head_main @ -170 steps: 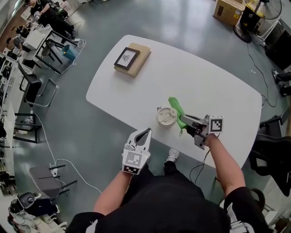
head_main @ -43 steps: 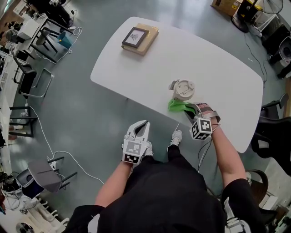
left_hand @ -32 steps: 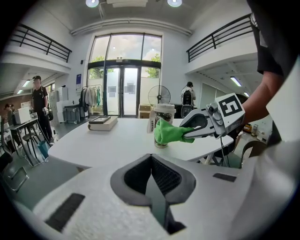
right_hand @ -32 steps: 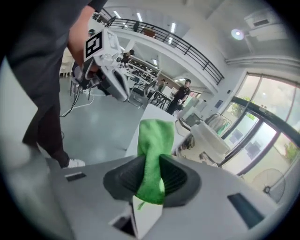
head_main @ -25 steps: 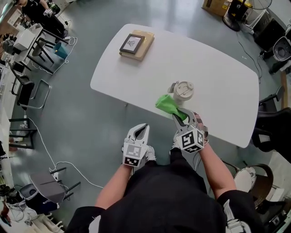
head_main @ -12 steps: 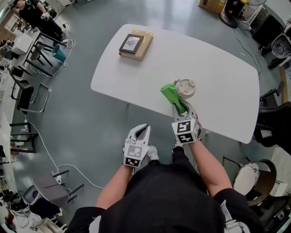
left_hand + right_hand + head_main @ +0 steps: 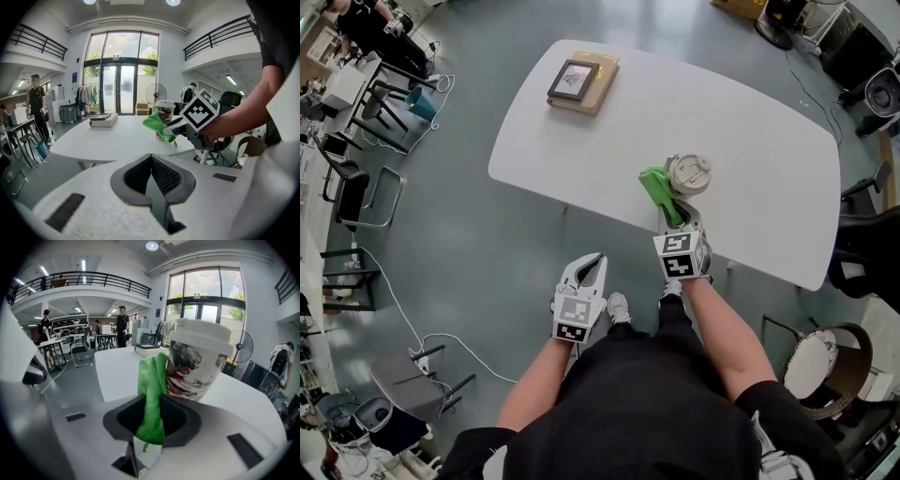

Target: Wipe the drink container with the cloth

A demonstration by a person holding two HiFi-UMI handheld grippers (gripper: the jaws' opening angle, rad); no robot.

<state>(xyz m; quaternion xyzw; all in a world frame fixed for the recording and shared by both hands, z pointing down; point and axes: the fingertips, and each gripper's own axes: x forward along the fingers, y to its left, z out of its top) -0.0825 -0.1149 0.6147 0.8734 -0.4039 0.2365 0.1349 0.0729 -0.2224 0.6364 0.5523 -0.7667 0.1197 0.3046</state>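
Nearest, the left gripper (image 7: pixel 596 262) hangs short of the table (image 7: pixel 769 131), jaws together and empty, out of the way. Ahead, the right gripper (image 7: pixel 149 427) pinches the green cloth (image 7: pixel 153 390) tight, pressing it on the cup (image 7: pixel 198 363) near the table's edge, likely to wipe.

Bare table (image 7: pixel 750 141) around cup (image 7: pixel 688 174), books (image 7: pixel 578 82) apart

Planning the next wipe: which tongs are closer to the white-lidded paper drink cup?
Right. The right tongs, shut on the green cloth, hold it against the white-lidded paper cup; the left tongs hang shut off the white table, well clear.
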